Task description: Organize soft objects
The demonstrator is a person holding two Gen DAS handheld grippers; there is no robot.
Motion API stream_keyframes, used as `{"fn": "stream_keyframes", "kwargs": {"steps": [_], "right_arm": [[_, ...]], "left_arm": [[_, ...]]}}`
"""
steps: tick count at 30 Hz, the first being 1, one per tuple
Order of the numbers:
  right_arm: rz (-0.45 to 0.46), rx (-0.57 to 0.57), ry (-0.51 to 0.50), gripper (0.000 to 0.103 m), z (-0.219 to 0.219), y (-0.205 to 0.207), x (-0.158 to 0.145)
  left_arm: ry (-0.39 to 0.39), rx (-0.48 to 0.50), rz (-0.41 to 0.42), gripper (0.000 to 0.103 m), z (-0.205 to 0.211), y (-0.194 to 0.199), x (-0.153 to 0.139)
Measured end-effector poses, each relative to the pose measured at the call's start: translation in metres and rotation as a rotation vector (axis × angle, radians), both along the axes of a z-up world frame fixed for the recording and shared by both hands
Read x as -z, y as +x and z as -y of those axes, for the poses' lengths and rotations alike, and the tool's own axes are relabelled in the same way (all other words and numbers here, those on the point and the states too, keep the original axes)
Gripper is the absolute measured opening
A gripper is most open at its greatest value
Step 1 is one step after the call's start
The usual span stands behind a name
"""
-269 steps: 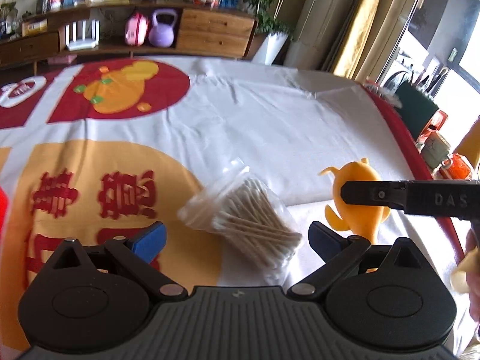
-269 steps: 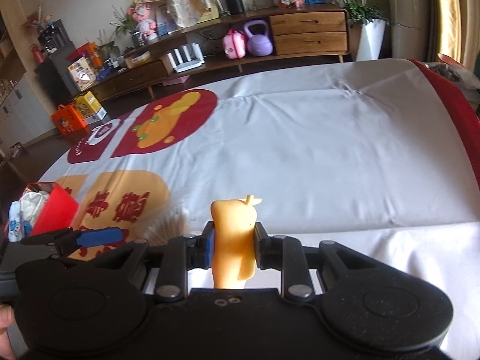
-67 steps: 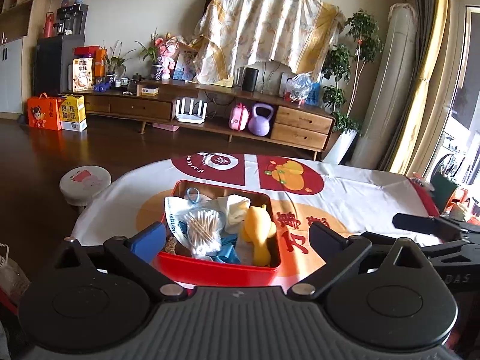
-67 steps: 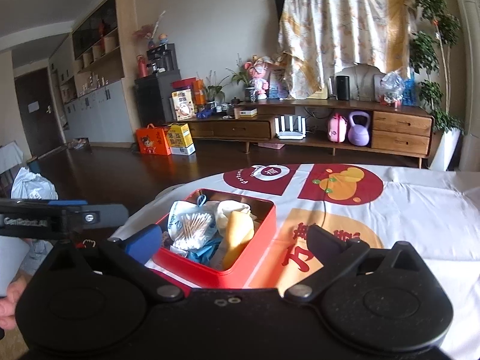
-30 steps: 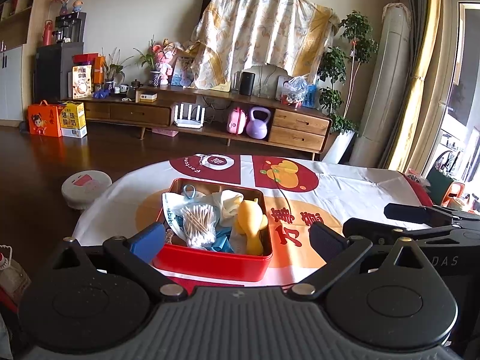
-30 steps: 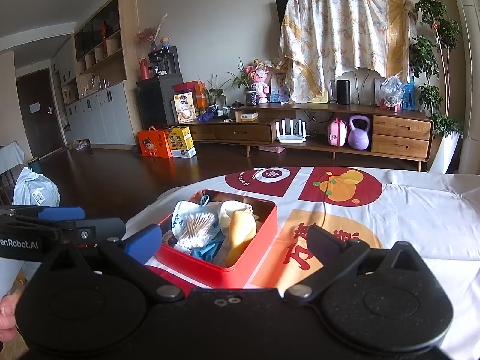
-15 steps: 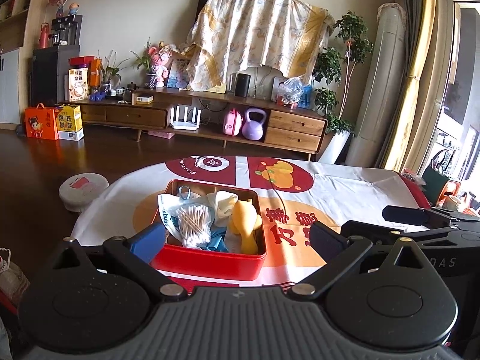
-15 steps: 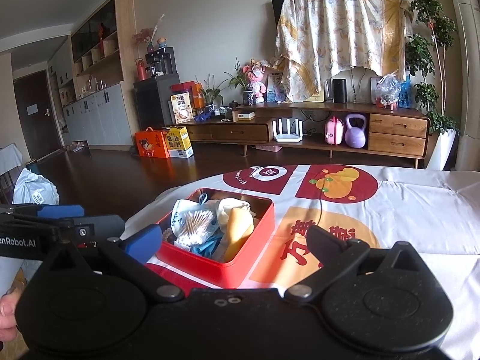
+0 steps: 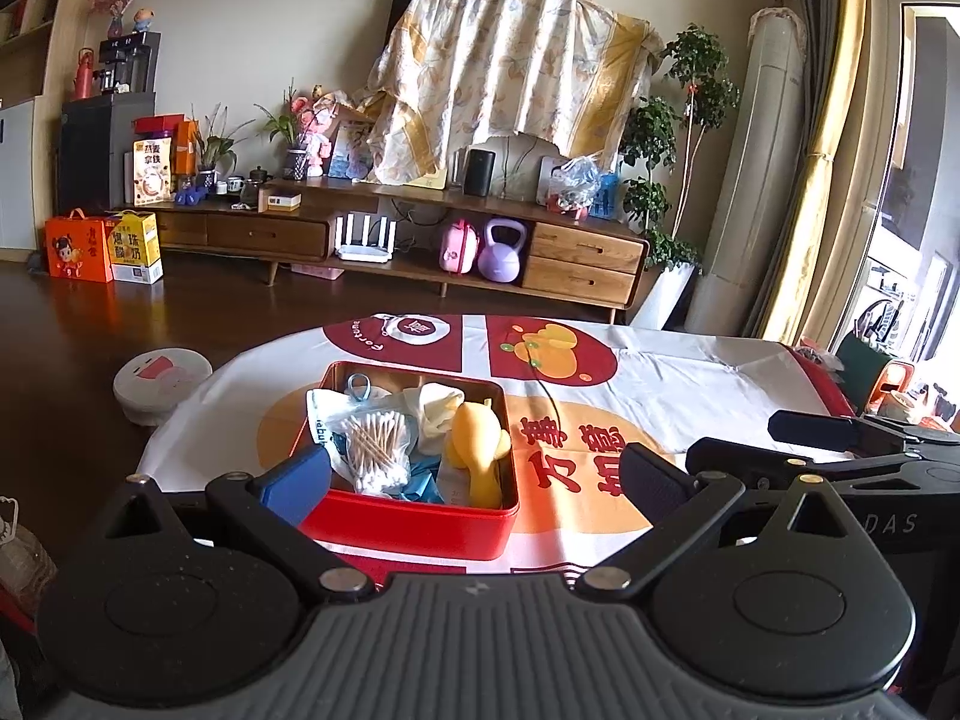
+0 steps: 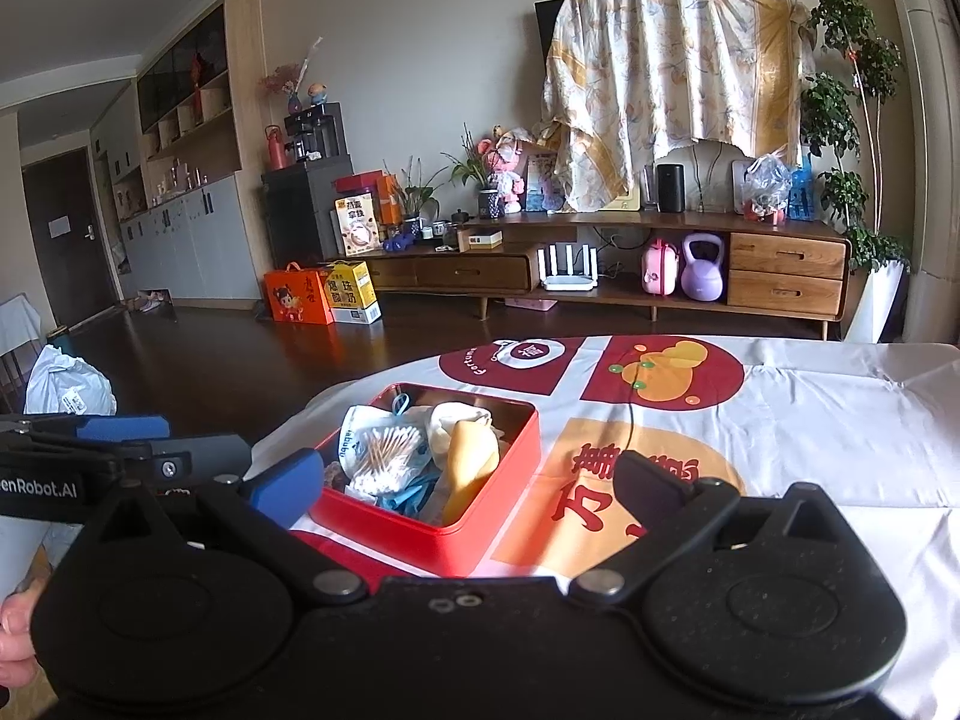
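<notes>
Sunlit living room fills the background, with a long wooden sideboard (image 9: 384,234) across the middle of the frame and a draped patterned cloth (image 9: 510,60) above it. Lower down, a table under a white printed tablecloth (image 9: 678,378) spreads across the centre and right. On its left part sits a red tin box (image 9: 414,525), just ahead of both tools. Inside lie a yellow soft toy (image 9: 477,450), right of centre, a bag of cotton swabs (image 9: 375,450) to its left, and pale cloth (image 9: 441,408) and blue scraps behind and between them.

At the bottom of each view, the left gripper (image 9: 474,474) and the right gripper (image 10: 465,480) hang back from the box with jaws spread wide, holding nothing. Each tool also shows at the edge of the other's view.

No loose soft item is visible on the cloth, so the gathering appears finished; any next move would likely be only a check or withdrawal.
</notes>
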State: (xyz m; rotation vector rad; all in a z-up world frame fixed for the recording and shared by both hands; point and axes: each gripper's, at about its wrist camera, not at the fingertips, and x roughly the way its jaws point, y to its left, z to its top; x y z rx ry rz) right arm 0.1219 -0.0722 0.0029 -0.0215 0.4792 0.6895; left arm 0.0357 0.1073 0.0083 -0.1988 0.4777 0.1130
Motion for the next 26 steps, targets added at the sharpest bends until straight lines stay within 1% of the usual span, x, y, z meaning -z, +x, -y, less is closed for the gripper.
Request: {"fn": "stream_keyframes", "kwargs": {"steps": [7,13,16,26], "right_arm": [[0.000,0.001,0.000,0.103,0.000,0.000,0.000],[-0.002,0.002,0.002,0.103,0.002,0.000,0.000],[0.001,-0.013,0.002,0.103,0.002,-0.002,0.000],[-0.002,-0.014,0.005,0.103,0.005,-0.005,0.001]], "left_arm": [[-0.001,-0.002,-0.002,0.103,0.000,0.001,0.000],[0.021,-0.011,0.015,0.103,0.006,-0.002,-0.002],[0.036,-0.034,0.012,0.103,0.008,-0.001,-0.001],[0.025,-0.033,-0.002,0.103,0.009,0.003,-0.001]]}}
